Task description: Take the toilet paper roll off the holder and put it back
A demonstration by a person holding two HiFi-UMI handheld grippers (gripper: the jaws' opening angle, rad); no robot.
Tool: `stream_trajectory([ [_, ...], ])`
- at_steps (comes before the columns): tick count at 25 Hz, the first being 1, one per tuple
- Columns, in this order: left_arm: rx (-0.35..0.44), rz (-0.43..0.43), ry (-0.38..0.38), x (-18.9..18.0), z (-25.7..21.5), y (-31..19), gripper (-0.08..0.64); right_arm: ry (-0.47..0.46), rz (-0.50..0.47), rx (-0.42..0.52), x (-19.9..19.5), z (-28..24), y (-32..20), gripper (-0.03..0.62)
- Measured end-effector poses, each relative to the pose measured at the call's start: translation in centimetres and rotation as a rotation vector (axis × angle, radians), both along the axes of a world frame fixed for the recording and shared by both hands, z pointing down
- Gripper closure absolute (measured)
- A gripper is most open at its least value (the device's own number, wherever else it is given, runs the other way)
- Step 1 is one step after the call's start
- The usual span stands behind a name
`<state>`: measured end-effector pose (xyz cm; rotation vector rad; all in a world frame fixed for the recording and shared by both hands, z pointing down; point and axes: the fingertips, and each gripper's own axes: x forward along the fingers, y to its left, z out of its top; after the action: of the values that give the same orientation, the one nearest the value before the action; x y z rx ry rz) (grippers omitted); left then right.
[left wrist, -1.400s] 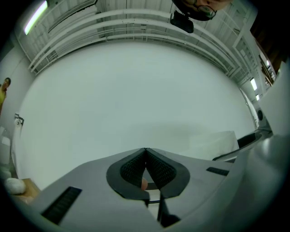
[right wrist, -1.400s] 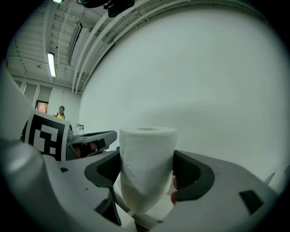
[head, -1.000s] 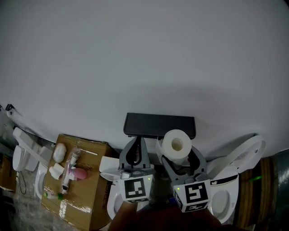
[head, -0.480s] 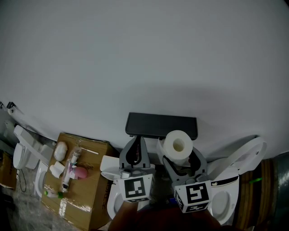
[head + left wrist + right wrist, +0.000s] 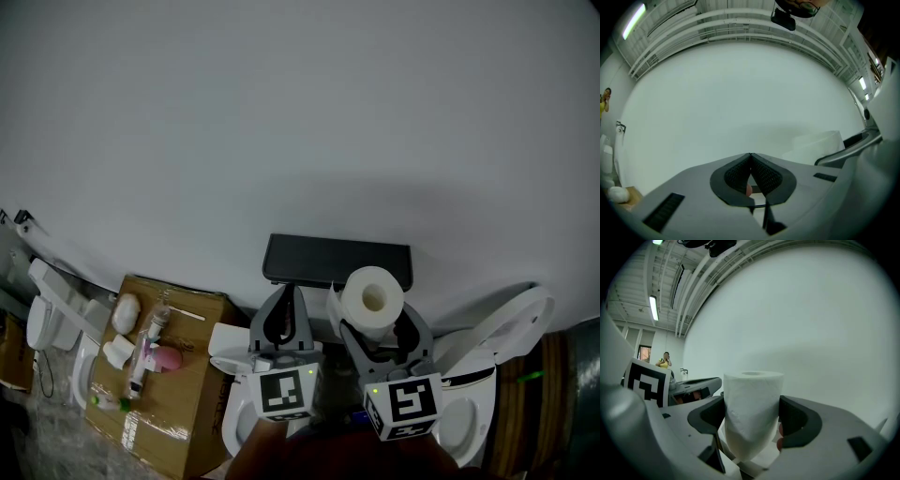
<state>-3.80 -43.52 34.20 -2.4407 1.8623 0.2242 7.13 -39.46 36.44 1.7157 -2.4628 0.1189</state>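
A white toilet paper roll (image 5: 373, 300) (image 5: 751, 413) stands squeezed between the jaws of my right gripper (image 5: 380, 323) (image 5: 752, 420), its cardboard core facing up towards the head camera. Just behind it, a black holder (image 5: 337, 259) is fixed to the white wall. My left gripper (image 5: 284, 314) (image 5: 750, 171) sits to the left of the roll with its jaws pressed together and nothing between them. In the left gripper view only the wall lies ahead, with the right gripper at the frame's right edge.
A white toilet with a raised lid (image 5: 506, 323) stands below right, another toilet seat (image 5: 230, 375) below the left gripper. A cardboard box (image 5: 164, 375) holding small bottles and a pink item sits at lower left. More white fixtures (image 5: 47, 319) line the far left.
The right gripper with the roll has shifted slightly right and a little closer to the holder. The left gripper has stayed shut and hardly moved.
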Motion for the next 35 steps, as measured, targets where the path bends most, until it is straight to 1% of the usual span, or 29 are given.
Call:
stream_trajectory([
  [4,0.002,-0.002,0.003,-0.1,0.0,0.1,0.547,0.001,0.001,0.05,-0.1,-2.0,-0.8,0.238],
  [8,0.004,-0.001,0.006,-0.1,0.0,0.2,0.546,0.013,0.002,0.123,-0.4,-4.3,-2.2,0.238],
  [15,0.0,-0.011,0.018,-0.8,0.1,0.4,0.547,0.018,0.055,0.187,-0.3,-7.4,-6.0,0.238],
  [19,0.005,-0.016,0.019,-1.1,0.0,0.3,0.548,0.026,0.068,0.175,-0.8,-6.7,-8.2,0.238],
  [24,0.005,-0.026,0.026,-1.6,-0.1,0.4,0.547,0.074,0.063,0.161,-1.4,-5.2,-9.7,0.238],
  [31,0.006,-0.027,0.03,-1.8,0.0,0.2,0.548,0.074,0.062,0.06,-2.3,-1.2,-11.4,0.238],
  [35,-0.001,-0.027,0.034,-1.8,0.3,0.1,0.546,0.074,0.078,0.057,-2.2,-0.8,-11.5,0.238],
])
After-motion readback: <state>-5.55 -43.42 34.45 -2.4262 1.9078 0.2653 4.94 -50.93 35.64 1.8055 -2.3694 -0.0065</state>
